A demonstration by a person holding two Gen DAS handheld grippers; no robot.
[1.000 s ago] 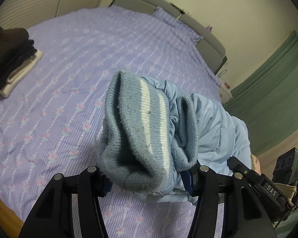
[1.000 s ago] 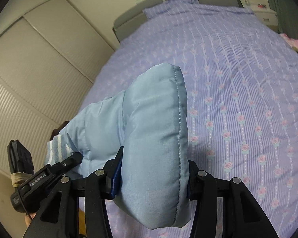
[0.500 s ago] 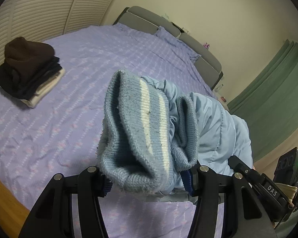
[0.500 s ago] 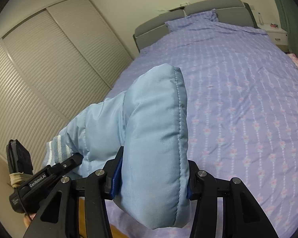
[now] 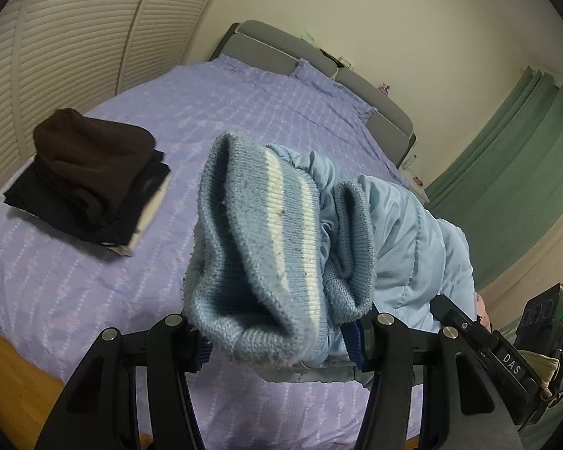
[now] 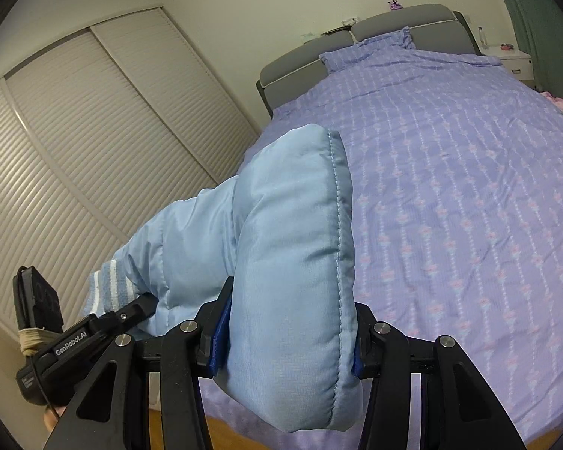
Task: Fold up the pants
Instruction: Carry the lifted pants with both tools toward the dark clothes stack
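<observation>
A bedroom here: a wide bed (image 6: pixel 469 187) under a lilac flowered cover, slatted wardrobe doors (image 6: pixel 75 131) on one side, green curtains (image 5: pixel 514 172) on the other. Down at the left hand-held gripper (image 5: pixel 277 333), the fingers are pinching the knitted, white-striped cuff end of the pale blue padded pants (image 5: pixel 274 247), the ribbing bunched thick between the pads. Over to the right hand-held gripper (image 6: pixel 285 341): clamped on a fat folded bundle of the quilted fabric, stitched seam running up its edge. The pants hang in the air between the two, above the near edge of the bed, touching nothing I can see below.

Looks like a folded pair being carried to its resting spot. To do it well: keep both grips firm, this padding is springy and will puff open if either side slackens. Hold the two ends level so the fold stays square, lower flat, let go only once the bundle's weight is on something.

Both tools point forward over the mattress, tilted slightly down, side by side and near each other. Further out on the left, a stack of dark folded clothes (image 5: pixel 90 183) sits on the cover, the likely destination.
</observation>
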